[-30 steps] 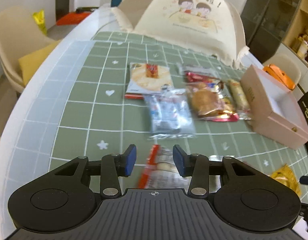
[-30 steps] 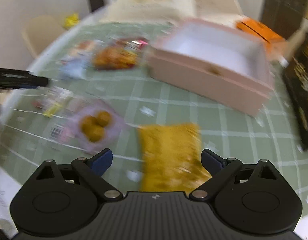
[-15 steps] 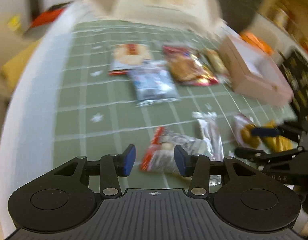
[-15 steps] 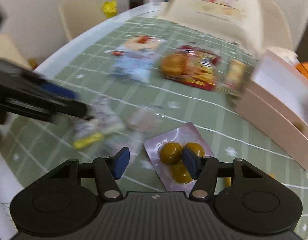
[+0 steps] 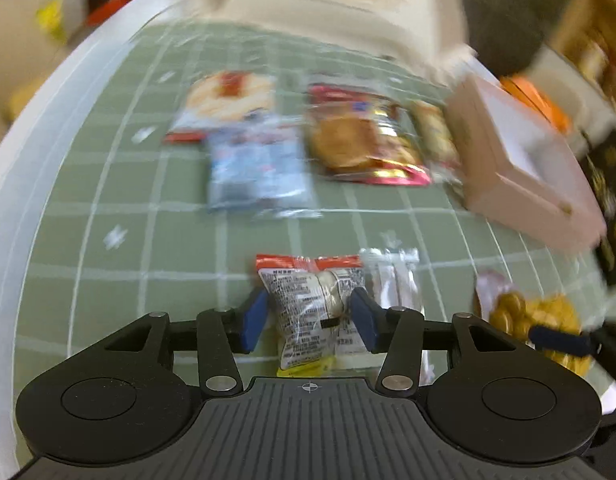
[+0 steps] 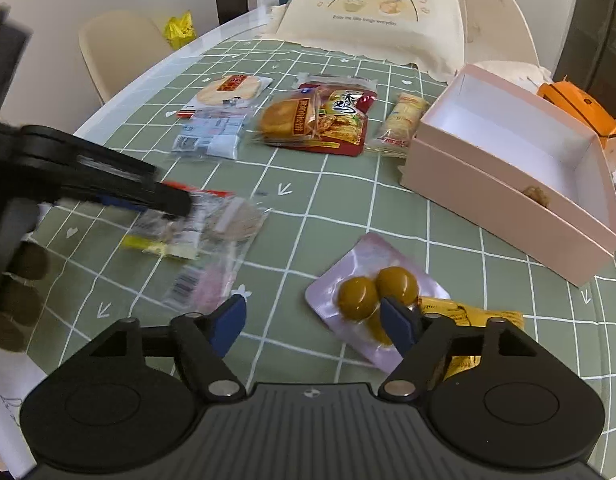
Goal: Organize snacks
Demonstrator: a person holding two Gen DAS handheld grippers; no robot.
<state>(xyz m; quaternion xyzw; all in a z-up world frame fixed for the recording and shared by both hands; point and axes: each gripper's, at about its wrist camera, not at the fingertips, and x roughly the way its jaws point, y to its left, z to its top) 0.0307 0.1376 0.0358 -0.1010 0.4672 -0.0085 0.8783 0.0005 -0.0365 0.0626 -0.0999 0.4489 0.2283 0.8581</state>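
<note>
Only rightward: pink box's (image 6: pixel 507 168) white interior.

Red-topped clear packet (image 5: pixel 315 304), printed label up, lies flat at lower centre of the left wrist view, a clear sleeve (image 5: pixel 395 280) touching its right edge. In the right wrist view a lilac pouch (image 6: pixel 371 296) of three olive-brown balls lies flat at lower centre, overlapping a yellow packet (image 6: pixel 467 320). Open pink box (image 6: pixel 507 160) stands at right; four more packets lie in a row at upper centre.
</note>
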